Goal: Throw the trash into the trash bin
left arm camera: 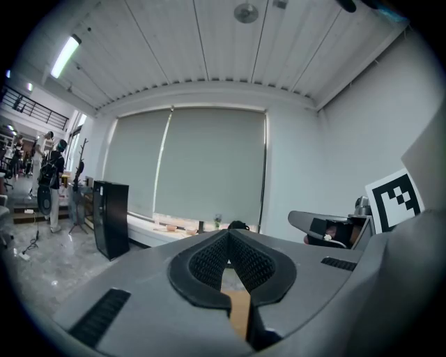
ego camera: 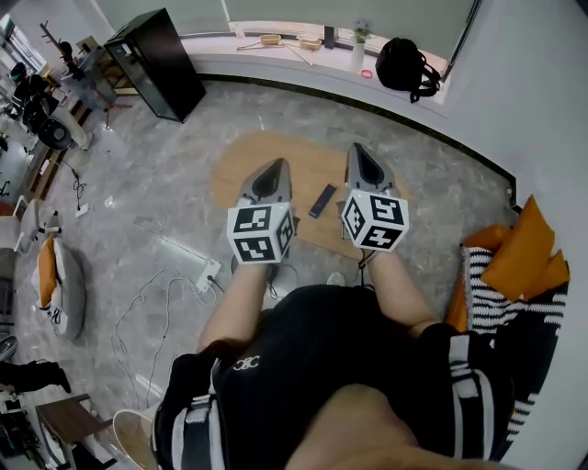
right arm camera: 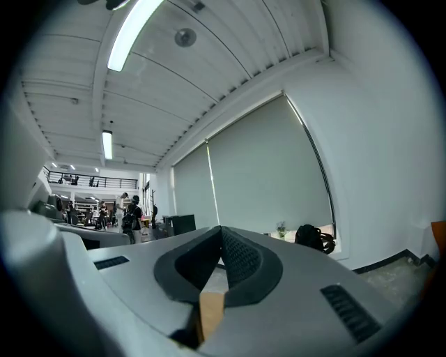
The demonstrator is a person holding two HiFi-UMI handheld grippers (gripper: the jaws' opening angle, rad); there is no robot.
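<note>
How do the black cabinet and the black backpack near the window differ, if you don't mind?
The cabinet stands on the floor; the backpack sits up on the window ledge. The cabinet is tall, boxy and hard-edged; the backpack is low, rounded and soft-looking. In the head view the cabinet is at the ledge's left end, the backpack toward its right. Both are black.

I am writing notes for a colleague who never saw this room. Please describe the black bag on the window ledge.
Find the long white window ledge under the grey blinds. At its right end, beside a small vase, sits the black backpack. It is the only large, dark, rounded thing there; the rest are small.
</note>
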